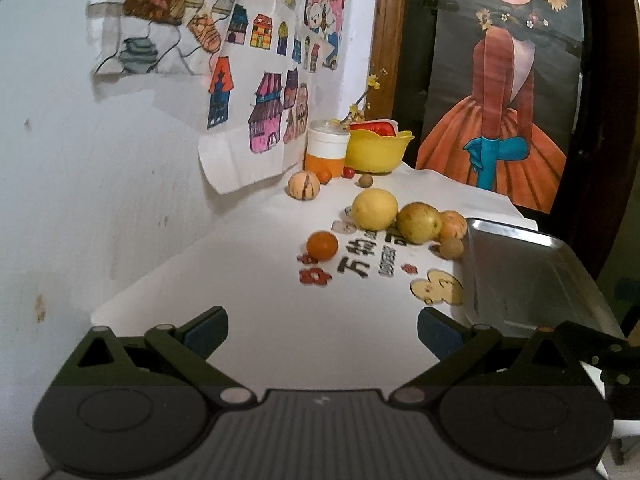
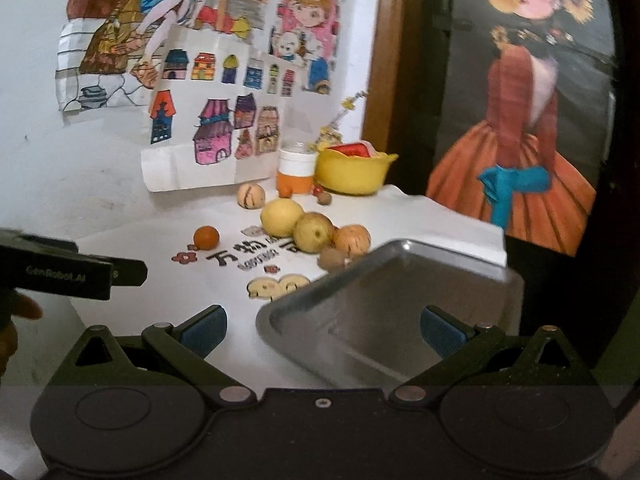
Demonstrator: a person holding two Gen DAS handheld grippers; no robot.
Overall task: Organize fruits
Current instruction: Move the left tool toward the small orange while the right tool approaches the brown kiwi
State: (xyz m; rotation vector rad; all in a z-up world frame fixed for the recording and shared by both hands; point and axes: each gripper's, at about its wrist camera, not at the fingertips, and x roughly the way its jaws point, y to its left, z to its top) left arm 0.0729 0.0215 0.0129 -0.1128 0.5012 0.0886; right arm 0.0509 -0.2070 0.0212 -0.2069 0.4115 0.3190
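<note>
Several fruits lie on the white table: a small orange [image 1: 322, 244] [image 2: 206, 237], a yellow lemon [image 1: 375, 208] [image 2: 282, 216], a greenish pear [image 1: 419, 223] [image 2: 314, 232], a striped orange fruit [image 1: 453, 225] [image 2: 352, 240], a small brown fruit [image 1: 451, 248] [image 2: 332, 258] and a striped pale fruit [image 1: 304, 186] [image 2: 251, 195] near the wall. A metal tray [image 1: 532, 280] [image 2: 400, 300] rests at the right. My left gripper [image 1: 322, 334] is open above bare table, well short of the fruits. My right gripper [image 2: 322, 334] is open over the tray's near corner.
A yellow bowl [image 1: 376, 151] [image 2: 352, 174] and an orange-and-white jar [image 1: 327, 148] [image 2: 295, 170] stand at the back by the wall with drawings. Tiny red and brown fruits [image 1: 348, 173] lie before them. The left gripper's body [image 2: 76, 270] shows at the right wrist view's left edge.
</note>
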